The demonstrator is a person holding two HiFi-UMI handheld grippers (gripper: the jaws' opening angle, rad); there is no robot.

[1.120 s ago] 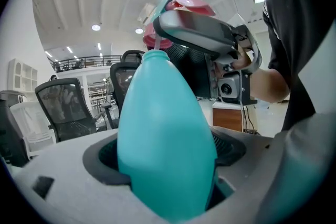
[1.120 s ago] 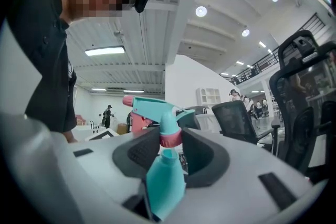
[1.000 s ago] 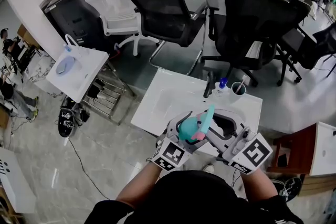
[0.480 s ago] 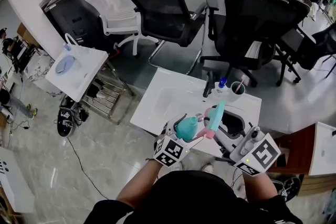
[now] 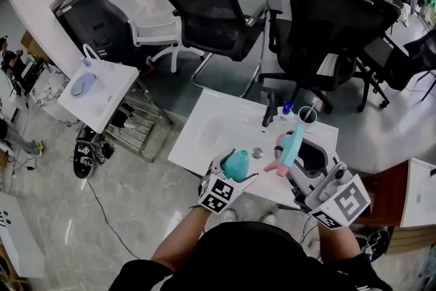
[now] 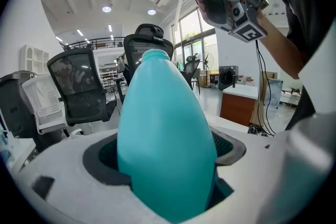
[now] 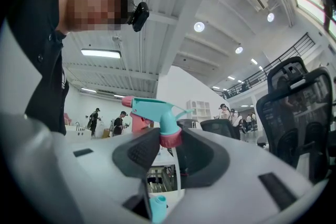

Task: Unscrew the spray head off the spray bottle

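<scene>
The teal spray bottle (image 5: 238,163) stands headless and roughly upright between the jaws of my left gripper (image 5: 234,172), which is shut on its body. In the left gripper view the bottle (image 6: 165,139) fills the middle, its open neck at the top. My right gripper (image 5: 300,161) is shut on the teal spray head (image 5: 291,144) at its pink collar (image 7: 170,139). The head is held apart from the bottle, to its right and higher. Its thin dip tube (image 7: 178,178) hangs down free. The bottle's neck (image 7: 157,206) shows below the right jaws.
A white table (image 5: 211,125) lies under both grippers, with a small round disc (image 5: 257,153) on it and a dark bottle (image 5: 270,109), a blue-capped bottle (image 5: 288,108) and a cup (image 5: 308,115) at its far edge. Black office chairs (image 5: 211,10) stand beyond. A smaller white table (image 5: 102,95) is at left.
The two grippers have drawn apart. The right one carried the spray head up and to the right, away from the bottle. The left one sank a little with the bottle.
</scene>
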